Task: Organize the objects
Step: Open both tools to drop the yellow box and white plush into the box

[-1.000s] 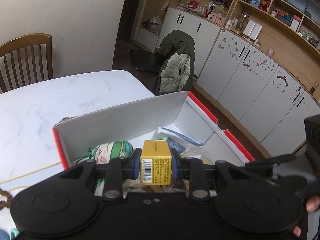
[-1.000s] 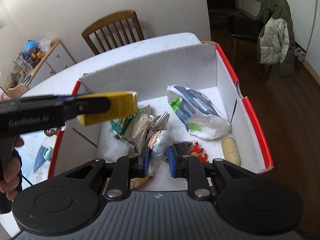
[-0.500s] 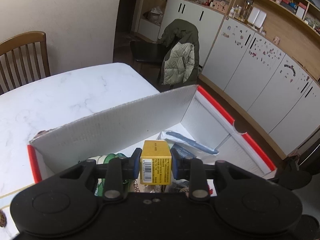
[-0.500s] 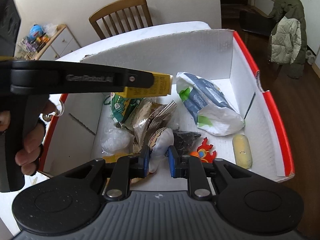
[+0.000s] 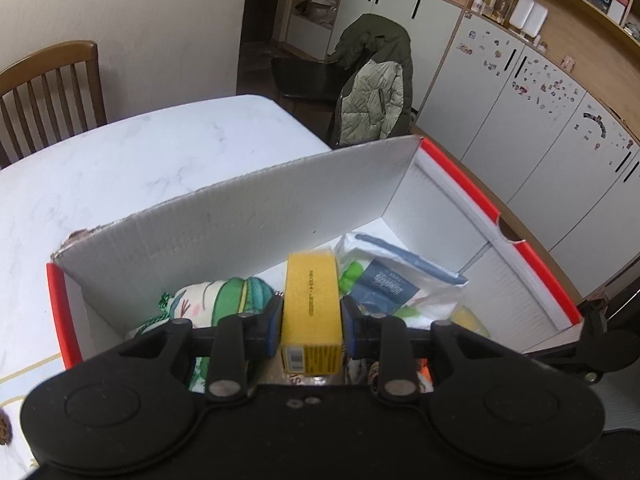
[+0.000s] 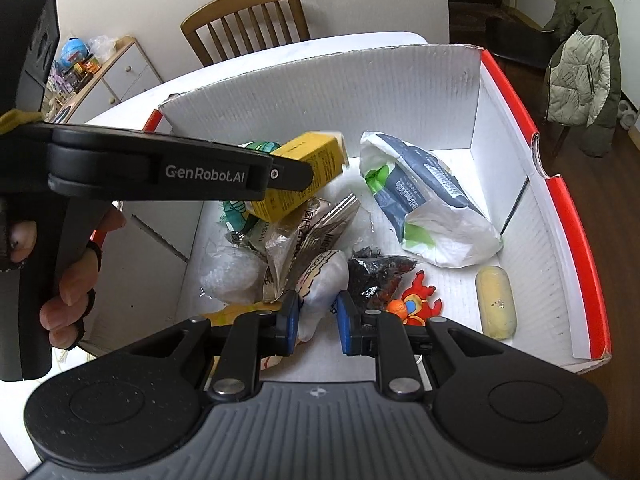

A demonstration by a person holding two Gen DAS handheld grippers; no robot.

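Observation:
My left gripper (image 5: 312, 320) is shut on a small yellow carton (image 5: 312, 292) and holds it above the contents of a white cardboard box with red edges (image 5: 500, 216). The right wrist view shows that same yellow carton (image 6: 308, 172) tilted over the box's far left part, with the left gripper (image 6: 296, 176) reaching in from the left. My right gripper (image 6: 318, 320) hovers over the near side of the box (image 6: 320, 92), its jaws drawn close. A white striped pouch (image 6: 324, 276) lies just beyond its narrow gap; I cannot tell if the pads touch it.
Inside the box lie a blue-and-white bag (image 6: 432, 208), foil packets (image 6: 304, 236), a clear plastic wad (image 6: 232, 276), a black bundle (image 6: 372, 272), an orange toy (image 6: 416, 304) and a pale yellow oblong (image 6: 496, 304). A wooden chair (image 6: 248, 20) stands behind the marble table (image 5: 140, 160).
The left gripper has carried the yellow carton rightward and lower, further in over the box contents. The right gripper has sunk slightly toward the box.

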